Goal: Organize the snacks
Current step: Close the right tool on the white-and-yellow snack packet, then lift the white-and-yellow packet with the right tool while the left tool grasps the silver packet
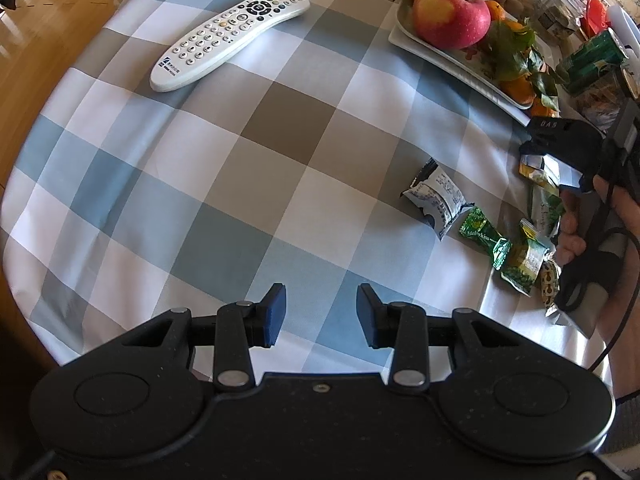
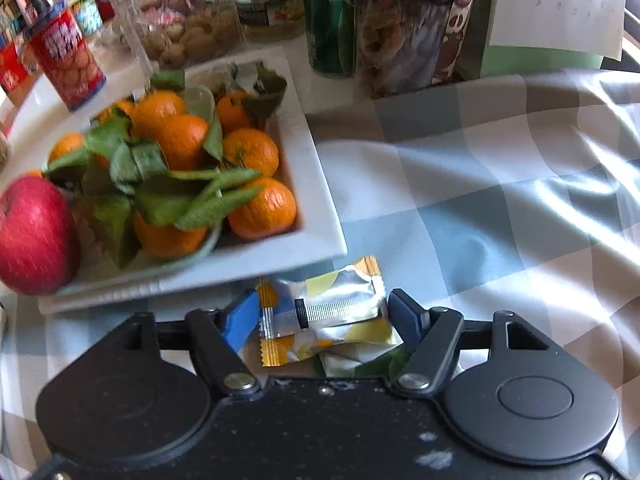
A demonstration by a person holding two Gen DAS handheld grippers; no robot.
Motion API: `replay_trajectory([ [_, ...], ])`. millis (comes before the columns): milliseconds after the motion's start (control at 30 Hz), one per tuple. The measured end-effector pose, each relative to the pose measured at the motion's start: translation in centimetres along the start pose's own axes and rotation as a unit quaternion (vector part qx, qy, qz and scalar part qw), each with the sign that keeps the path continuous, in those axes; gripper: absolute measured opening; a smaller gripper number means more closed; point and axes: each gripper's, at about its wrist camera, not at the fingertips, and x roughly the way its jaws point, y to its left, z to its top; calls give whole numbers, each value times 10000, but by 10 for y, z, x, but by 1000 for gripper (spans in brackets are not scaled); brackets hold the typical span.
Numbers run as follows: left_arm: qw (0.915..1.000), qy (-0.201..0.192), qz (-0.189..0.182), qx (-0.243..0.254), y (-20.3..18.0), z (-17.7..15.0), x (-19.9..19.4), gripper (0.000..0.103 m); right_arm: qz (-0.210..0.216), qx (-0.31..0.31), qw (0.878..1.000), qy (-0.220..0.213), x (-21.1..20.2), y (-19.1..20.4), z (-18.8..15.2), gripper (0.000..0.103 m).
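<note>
My right gripper (image 2: 322, 316) is shut on a silver and yellow snack packet (image 2: 340, 304), held just in front of the white fruit plate's (image 2: 316, 184) near corner. Another yellow packet (image 2: 320, 348) lies under it. In the left wrist view the right gripper (image 1: 560, 152) shows at the far right beside the plate, above a cluster of wrapped snacks: a silver-blue packet (image 1: 436, 200), a green candy (image 1: 482, 234) and yellow-green packets (image 1: 524, 260). My left gripper (image 1: 322, 312) is open and empty over the checked tablecloth, left of the snacks.
A white remote (image 1: 228, 36) lies at the back left. The plate (image 1: 456, 60) holds a red apple (image 1: 452, 14) and leafy tangerines (image 2: 180, 140). Behind it stand jars (image 2: 176, 16), a red can (image 2: 66, 60), a green can (image 2: 328, 16) and a snack bag (image 2: 404, 28). The table edge curves at left.
</note>
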Motion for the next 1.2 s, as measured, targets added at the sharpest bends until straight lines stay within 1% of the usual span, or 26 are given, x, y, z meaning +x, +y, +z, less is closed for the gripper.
replay_trajectory([
  [33,10000,4,2,0,0,0,0,48,-11,-29,10000,4,0,-1,-2,65],
  [167,10000,25,8,-19,0,1,1,48,-32,-279,9996,-33,-2,-4,-9,58],
  [233,10000,52,-14,-42,1,1,2,48,-11,-304,9995,-2,-4,-8,-12,52],
  [333,10000,67,-20,-47,2,1,3,48,57,-299,9995,85,-10,-16,-17,48],
  [433,10000,48,28,-46,2,1,3,48,131,-159,9997,121,-16,-28,-18,46],
  [533,10000,55,48,-55,2,2,5,48,232,75,9997,58,-26,-43,-16,46],
  [733,9999,65,105,-43,2,2,8,48,457,245,9987,-21,-57,-71,-23,46],
  [833,9999,67,140,10,1,1,10,48,566,255,9981,50,-74,-86,-39,46],
  [933,9997,58,217,72,-1,0,14,48,608,199,9977,206,-87,-101,-64,46],
  [1067,9997,90,215,89,-3,-1,19,48,879,336,9947,422,-98,-125,-101,46],
  [1200,9994,-86,236,248,-10,-3,18,48,1048,519,9909,663,-105,-147,-137,47],
])
